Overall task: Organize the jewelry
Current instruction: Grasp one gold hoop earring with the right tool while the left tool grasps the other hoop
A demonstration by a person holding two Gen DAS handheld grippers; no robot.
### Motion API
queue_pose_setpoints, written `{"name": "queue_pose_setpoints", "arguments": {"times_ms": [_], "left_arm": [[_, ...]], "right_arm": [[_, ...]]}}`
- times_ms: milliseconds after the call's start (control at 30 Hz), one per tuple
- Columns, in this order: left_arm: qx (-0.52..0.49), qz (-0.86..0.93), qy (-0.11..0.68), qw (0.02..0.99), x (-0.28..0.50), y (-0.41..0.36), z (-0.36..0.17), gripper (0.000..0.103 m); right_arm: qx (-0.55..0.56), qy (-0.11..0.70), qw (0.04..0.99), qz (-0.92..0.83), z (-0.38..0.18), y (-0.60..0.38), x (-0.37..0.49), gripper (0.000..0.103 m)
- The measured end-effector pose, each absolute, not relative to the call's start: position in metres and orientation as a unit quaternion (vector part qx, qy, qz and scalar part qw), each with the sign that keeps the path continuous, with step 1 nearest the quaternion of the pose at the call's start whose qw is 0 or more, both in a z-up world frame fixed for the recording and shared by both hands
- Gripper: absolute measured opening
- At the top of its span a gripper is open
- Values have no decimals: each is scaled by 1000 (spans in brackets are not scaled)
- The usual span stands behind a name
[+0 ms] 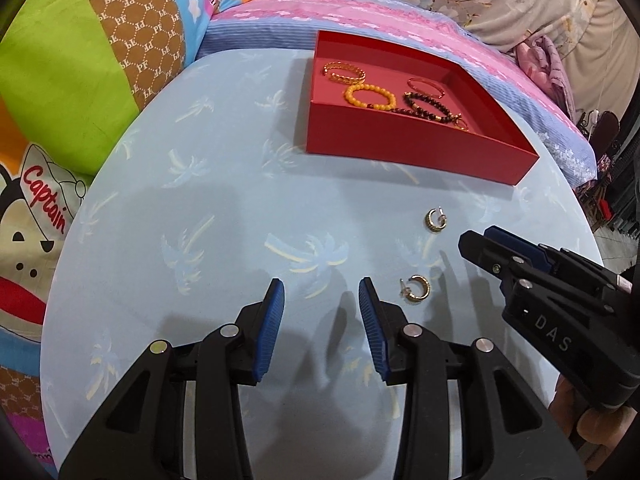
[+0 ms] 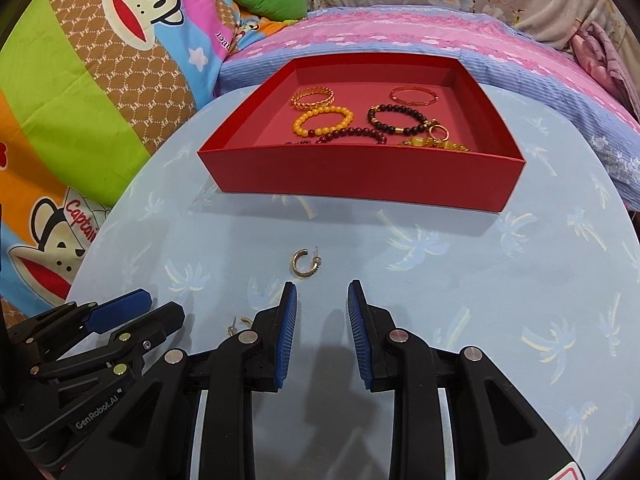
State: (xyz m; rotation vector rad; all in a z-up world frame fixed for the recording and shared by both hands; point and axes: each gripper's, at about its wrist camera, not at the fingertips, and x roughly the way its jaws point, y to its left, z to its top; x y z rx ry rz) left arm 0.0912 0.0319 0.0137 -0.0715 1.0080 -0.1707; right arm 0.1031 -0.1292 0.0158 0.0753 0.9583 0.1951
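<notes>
Left gripper (image 1: pixel 321 292): jaws wide apart, holding nothing, low over the table (image 1: pixel 224 208).
Right gripper (image 2: pixel 322 298): jaws wide apart, holding nothing, just right of the left one.
Near earring (image 1: pixel 416 289): flat on the table, just right of the left gripper's right finger.
Far earring (image 2: pixel 306 263): on the table between the grippers and the box, just ahead of the right gripper's left finger.
Box (image 2: pixel 360 178): red, open, at the table's far side; bracelets (image 2: pixel 324 120) inside.
</notes>
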Motion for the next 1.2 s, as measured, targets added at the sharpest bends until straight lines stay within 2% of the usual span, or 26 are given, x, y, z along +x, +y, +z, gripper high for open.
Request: {"name": "queue_pose_setpoints", "arguments": {"times_ms": [133, 233, 533, 600, 667, 1200], "left_arm": [[-37, -81, 486, 869, 93, 34, 10, 38], [-40, -79, 487, 869, 94, 35, 9, 42], [-43, -80, 488, 868, 98, 36, 9, 42], [-44, -80, 489, 868, 98, 36, 9, 42], [-44, -80, 489, 868, 98, 36, 9, 42], [-29, -127, 483, 866, 86, -2, 15, 42]], "right_arm": [[32, 465, 880, 97, 10, -122, 112, 27], [31, 467, 878, 98, 7, -119, 117, 27], [21, 463, 881, 97, 2, -111, 130, 27], [12, 460, 882, 96, 2, -109, 130, 24], [3, 458, 884, 95, 2, -110, 129, 18], [53, 463, 883, 60, 6, -160, 91, 17]]}}
